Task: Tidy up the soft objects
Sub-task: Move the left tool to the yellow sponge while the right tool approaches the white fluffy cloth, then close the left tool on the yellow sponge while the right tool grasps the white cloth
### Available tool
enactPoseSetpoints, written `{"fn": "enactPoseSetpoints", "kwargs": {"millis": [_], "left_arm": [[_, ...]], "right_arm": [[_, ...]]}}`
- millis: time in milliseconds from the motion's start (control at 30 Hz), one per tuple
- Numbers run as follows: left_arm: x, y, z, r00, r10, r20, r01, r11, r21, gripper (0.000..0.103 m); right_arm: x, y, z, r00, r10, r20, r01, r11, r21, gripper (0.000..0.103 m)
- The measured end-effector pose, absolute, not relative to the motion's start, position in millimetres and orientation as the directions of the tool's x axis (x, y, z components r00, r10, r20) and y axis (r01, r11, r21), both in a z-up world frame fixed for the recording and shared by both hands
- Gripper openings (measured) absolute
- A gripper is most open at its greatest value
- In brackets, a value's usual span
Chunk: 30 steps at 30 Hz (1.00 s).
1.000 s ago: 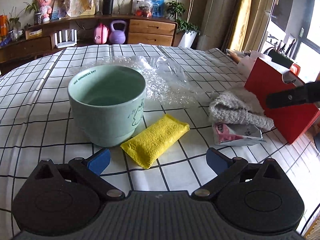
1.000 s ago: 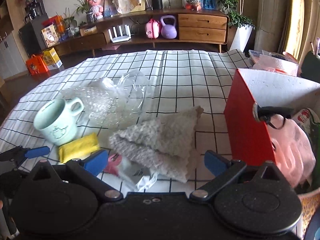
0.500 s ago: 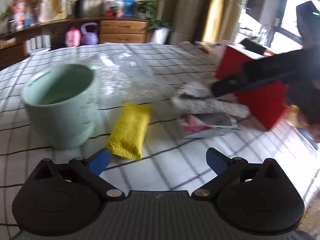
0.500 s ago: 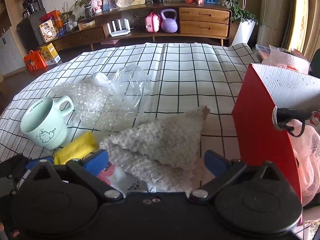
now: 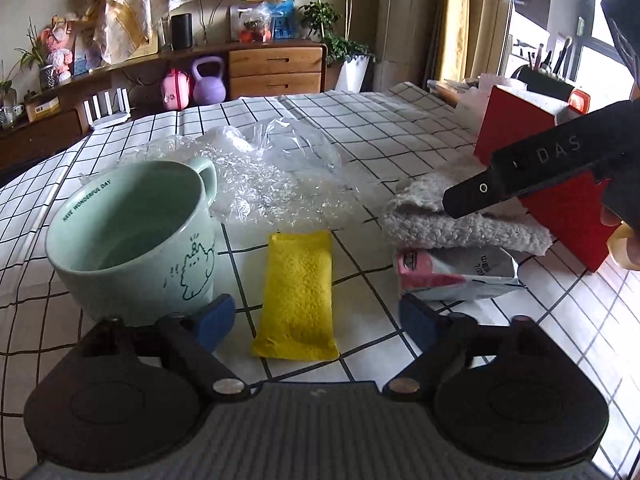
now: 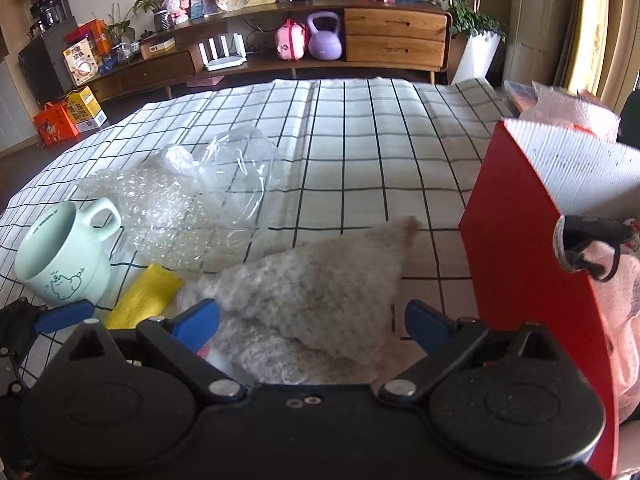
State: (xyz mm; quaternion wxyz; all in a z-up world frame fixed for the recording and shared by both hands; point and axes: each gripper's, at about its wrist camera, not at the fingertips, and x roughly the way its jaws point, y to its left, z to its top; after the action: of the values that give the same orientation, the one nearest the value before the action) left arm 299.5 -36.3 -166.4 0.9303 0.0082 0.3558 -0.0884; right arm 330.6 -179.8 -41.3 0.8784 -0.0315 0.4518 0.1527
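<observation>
Two grippers work over the checked tablecloth (image 5: 360, 120), jaws closing on both. Left gripper (image 5: 316, 320) has its fingers apart, the yellow sponge (image 5: 298, 292) between them at twelve o'clock, untouched; a green mug (image 5: 132, 236) sits at ten o'clock. Right gripper (image 6: 312, 320) has its fingers apart around the grey fluffy cloth (image 6: 320, 292), pads not pressing; a red box (image 6: 532, 248) stands at two o'clock.

Daylight enters from the window (image 5: 600, 52) right of my red box (image 5: 520, 128), blown out there. Tablecloth (image 6: 360, 152) evenly lit, shadows soft. Both views sharp; grid lines bow near edges.
</observation>
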Motion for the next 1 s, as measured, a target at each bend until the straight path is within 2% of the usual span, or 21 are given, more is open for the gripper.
{"fn": "enactPoseSetpoints", "kwargs": {"millis": [67,133,233,300,367,533,567,633,700,1000], "left_arm": [[302,-39,-169,0.723,-0.161,-0.672,0.174,0.983,-0.049,0.074],[302,-41,-169,0.728,-0.155,-0.667,0.174,0.984,-0.039,0.071],[302,-42,-168,0.736,-0.132,-0.664,0.156,0.987,-0.023,0.057],[303,-42,-168,0.74,-0.109,-0.664,0.138,0.99,-0.008,0.041],[304,-40,-167,0.741,-0.099,-0.664,0.13,0.991,-0.003,0.037],[303,-41,-166,0.738,-0.092,-0.669,0.121,0.993,-0.004,0.037],[302,-41,-165,0.736,-0.092,-0.67,0.117,0.993,-0.008,0.037],[301,-41,-165,0.733,-0.095,-0.673,0.114,0.993,-0.016,0.036],[298,-42,-165,0.73,-0.099,-0.676,0.117,0.993,-0.019,0.036],[277,-43,-153,0.726,-0.11,-0.679,0.103,0.993,-0.05,0.036]], "right_arm": [[334,-181,-45,0.535,0.237,-0.811,-0.286,0.954,0.09,0.088],[334,-181,-49,0.527,0.236,-0.816,-0.278,0.956,0.096,0.081],[332,-182,-54,0.517,0.236,-0.823,-0.278,0.955,0.099,0.072],[329,-182,-55,0.516,0.238,-0.823,-0.284,0.954,0.097,0.064],[326,-182,-54,0.517,0.24,-0.821,-0.29,0.952,0.096,0.058],[318,-179,-49,0.533,0.23,-0.814,-0.301,0.951,0.071,0.044],[316,-178,-47,0.537,0.228,-0.812,-0.303,0.951,0.067,0.037],[312,-179,-43,0.544,0.231,-0.807,-0.307,0.949,0.065,0.033],[307,-182,-39,0.55,0.236,-0.801,-0.309,0.949,0.068,0.024],[281,-199,-17,0.579,0.274,-0.768,-0.31,0.945,0.103,0.021]]}}
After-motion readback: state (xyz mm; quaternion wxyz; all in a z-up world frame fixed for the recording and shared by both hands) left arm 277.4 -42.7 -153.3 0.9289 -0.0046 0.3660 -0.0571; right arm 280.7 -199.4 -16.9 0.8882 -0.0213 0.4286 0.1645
